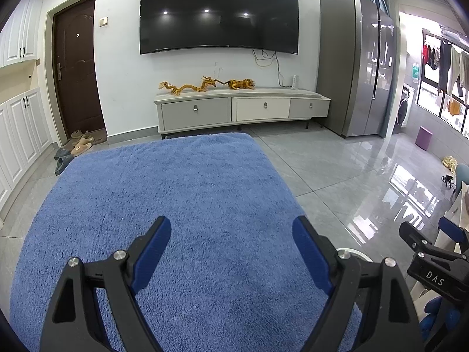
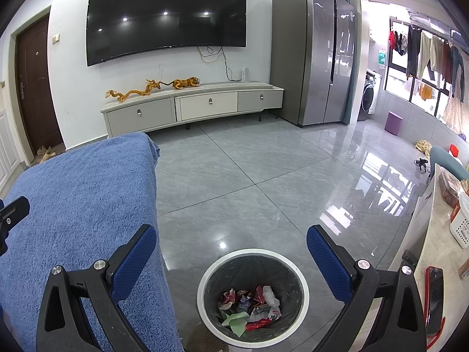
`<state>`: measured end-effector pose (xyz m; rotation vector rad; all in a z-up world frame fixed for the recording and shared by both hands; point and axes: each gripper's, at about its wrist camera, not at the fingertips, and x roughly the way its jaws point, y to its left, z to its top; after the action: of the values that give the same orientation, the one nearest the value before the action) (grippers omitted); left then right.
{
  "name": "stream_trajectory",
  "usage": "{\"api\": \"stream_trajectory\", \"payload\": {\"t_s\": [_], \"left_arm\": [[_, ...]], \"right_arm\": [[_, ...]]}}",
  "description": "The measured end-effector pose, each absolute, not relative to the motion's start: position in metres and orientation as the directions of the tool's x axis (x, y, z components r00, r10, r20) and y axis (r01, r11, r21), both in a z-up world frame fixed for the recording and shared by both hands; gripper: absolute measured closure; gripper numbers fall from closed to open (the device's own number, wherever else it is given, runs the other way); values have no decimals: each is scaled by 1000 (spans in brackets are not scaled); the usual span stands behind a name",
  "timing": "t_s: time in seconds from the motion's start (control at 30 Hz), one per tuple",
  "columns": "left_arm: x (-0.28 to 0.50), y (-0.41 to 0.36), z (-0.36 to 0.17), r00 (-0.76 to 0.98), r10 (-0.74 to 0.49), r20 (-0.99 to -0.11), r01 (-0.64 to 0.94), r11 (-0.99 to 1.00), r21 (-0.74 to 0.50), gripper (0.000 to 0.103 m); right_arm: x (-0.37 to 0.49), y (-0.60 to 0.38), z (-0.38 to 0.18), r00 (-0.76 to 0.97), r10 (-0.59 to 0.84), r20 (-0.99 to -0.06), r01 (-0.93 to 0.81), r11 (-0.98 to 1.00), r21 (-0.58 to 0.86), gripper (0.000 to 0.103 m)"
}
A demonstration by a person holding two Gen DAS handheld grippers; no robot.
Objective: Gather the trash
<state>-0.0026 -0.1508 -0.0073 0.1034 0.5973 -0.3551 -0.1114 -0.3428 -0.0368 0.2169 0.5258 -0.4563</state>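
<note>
My left gripper (image 1: 231,228) is open and empty above a blue fluffy cloth (image 1: 187,193) that covers a table. My right gripper (image 2: 231,240) is open and empty above a round bin (image 2: 205,278) with a white rim and dark liner. The bin stands on the floor to the right of the cloth and holds crumpled trash (image 2: 249,305): wrappers and paper in red, white and green. In the left wrist view the right gripper (image 1: 433,252) shows at the right edge, and a sliver of the bin rim (image 1: 351,253) shows behind my right finger.
A TV stand (image 2: 193,105) with a wall TV (image 2: 167,14) is across the grey tiled floor (image 2: 263,170). A grey fridge (image 2: 313,52) stands at the right. A counter (image 2: 439,234) with a white basket and a red phone (image 2: 433,299) is at the near right.
</note>
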Motion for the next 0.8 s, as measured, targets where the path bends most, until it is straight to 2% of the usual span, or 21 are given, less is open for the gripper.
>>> {"api": "stream_trajectory", "payload": {"t_s": [0.8], "left_arm": [[1, -149, -13, 755, -306, -580, 366, 930, -15, 19]], "right_arm": [[-119, -344, -39, 762, -372, -530, 479, 875, 74, 0]]}}
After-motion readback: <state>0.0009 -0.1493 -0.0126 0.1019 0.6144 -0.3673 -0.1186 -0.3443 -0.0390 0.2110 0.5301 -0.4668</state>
